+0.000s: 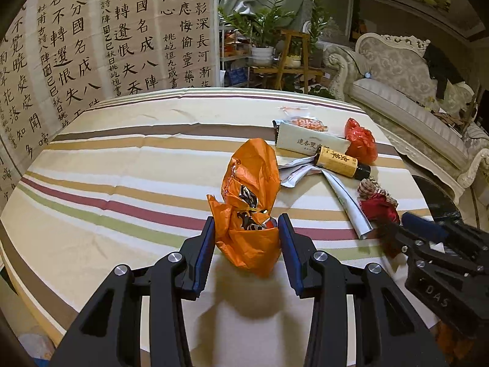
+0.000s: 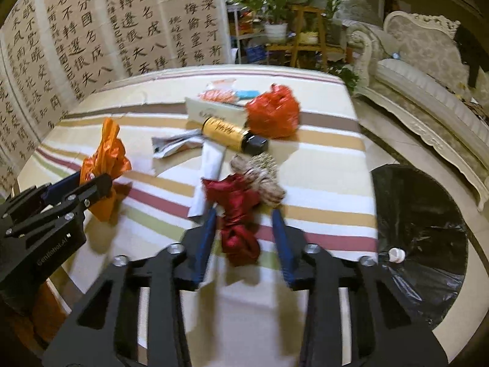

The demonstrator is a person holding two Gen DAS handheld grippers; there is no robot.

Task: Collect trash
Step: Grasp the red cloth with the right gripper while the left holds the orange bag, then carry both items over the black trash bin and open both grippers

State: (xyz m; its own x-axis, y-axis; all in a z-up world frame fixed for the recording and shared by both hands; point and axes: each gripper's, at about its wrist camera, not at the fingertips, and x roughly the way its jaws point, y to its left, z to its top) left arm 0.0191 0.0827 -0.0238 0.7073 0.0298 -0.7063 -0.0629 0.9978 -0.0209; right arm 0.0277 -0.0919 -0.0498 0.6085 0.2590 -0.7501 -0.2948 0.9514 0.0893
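My left gripper [image 1: 247, 229] is shut on a crumpled orange plastic bag [image 1: 250, 183] with dark wrappers inside, held just over the striped tablecloth [image 1: 122, 183]. The right wrist view shows this left gripper [image 2: 91, 180] and the orange plastic bag [image 2: 107, 153] at the left. A knotted dark red cloth [image 2: 238, 232] lies between the fingers of my right gripper [image 2: 244, 223]. It touches the left pad, and a gap shows at the right pad, so the jaws stand open around it. The picture is blurred there. The right gripper [image 1: 397, 226] also shows in the left wrist view beside the red cloth [image 1: 382, 208].
More trash lies beyond: a yellow bottle [image 2: 226, 130] with a black cap, a red plastic bag [image 2: 273, 114], a white box [image 2: 214, 110], a silver wrapper [image 2: 174, 145] and a beige woven ball [image 2: 262, 174]. A black bin bag [image 2: 421, 229] stands on the floor right of the table. A sofa [image 1: 397, 70] lies beyond.
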